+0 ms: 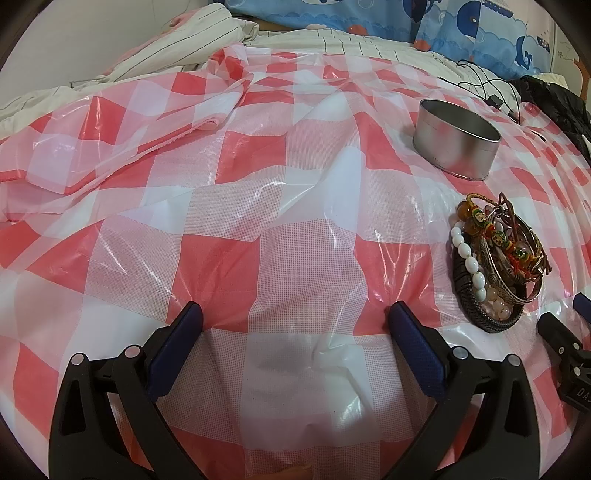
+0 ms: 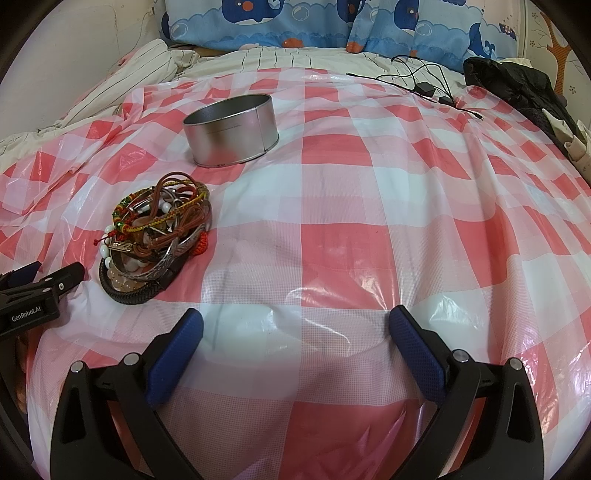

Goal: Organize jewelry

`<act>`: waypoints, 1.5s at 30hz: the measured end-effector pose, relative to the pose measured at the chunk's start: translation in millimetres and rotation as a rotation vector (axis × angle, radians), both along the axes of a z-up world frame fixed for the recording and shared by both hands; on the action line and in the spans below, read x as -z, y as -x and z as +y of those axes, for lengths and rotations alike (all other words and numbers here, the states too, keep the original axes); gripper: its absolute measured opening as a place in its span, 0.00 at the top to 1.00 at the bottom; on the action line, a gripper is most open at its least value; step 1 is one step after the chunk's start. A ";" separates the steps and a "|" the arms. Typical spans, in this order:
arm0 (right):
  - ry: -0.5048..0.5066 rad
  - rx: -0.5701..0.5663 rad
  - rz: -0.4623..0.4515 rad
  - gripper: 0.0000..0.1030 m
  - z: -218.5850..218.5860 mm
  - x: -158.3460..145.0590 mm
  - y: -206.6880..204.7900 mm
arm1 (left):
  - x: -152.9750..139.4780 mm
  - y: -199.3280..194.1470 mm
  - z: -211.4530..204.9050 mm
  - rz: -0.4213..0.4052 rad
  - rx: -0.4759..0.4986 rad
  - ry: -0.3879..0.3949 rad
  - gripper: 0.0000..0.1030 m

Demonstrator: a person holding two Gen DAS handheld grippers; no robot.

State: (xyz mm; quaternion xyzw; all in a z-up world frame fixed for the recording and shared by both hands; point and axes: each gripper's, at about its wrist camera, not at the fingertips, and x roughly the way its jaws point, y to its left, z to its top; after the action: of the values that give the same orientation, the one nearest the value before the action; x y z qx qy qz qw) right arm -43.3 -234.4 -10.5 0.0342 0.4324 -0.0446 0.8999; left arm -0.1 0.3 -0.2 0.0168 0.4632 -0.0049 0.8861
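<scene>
A pile of bracelets (image 1: 496,258) lies on the red-and-white checked plastic sheet (image 1: 258,206): white beads, a black braided band, silver bangles, brown and coloured cords. It also shows in the right wrist view (image 2: 155,236). A round silver tin (image 1: 456,138), open at the top, stands behind the pile; it also shows in the right wrist view (image 2: 232,125). My left gripper (image 1: 295,317) is open and empty, low over the sheet, left of the pile. My right gripper (image 2: 295,321) is open and empty, right of the pile. Each gripper's tip shows at the other view's edge.
Black cables with a small adapter (image 2: 424,86) lie at the back right. A black garment (image 2: 517,88) sits at the far right. Blue whale-print pillows (image 2: 295,22) and a striped duvet (image 2: 147,70) lie behind the sheet. The sheet is folded at the left (image 1: 110,147).
</scene>
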 end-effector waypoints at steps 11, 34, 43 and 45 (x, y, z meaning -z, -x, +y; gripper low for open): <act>0.000 0.000 0.001 0.07 0.1 -0.1 0.0 | 0.0 -0.1 -0.2 0.000 0.000 -0.001 0.06; 0.006 0.000 0.004 0.07 0.6 1.0 -0.6 | -0.8 6.6 0.4 -0.004 0.000 -0.014 0.06; 0.010 0.000 0.005 0.07 2.4 0.0 0.2 | -0.5 0.6 -0.9 -0.004 -0.001 -0.020 0.06; 0.010 0.000 0.005 0.07 0.5 1.7 -0.8 | -0.5 0.6 -0.5 -0.004 -0.001 -0.020 0.06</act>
State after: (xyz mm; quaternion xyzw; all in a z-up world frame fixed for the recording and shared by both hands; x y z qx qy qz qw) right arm -42.5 -233.9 -12.2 0.0295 0.4345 -0.0471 0.8990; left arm -0.7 -0.1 0.3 0.0257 0.4614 0.0001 0.8868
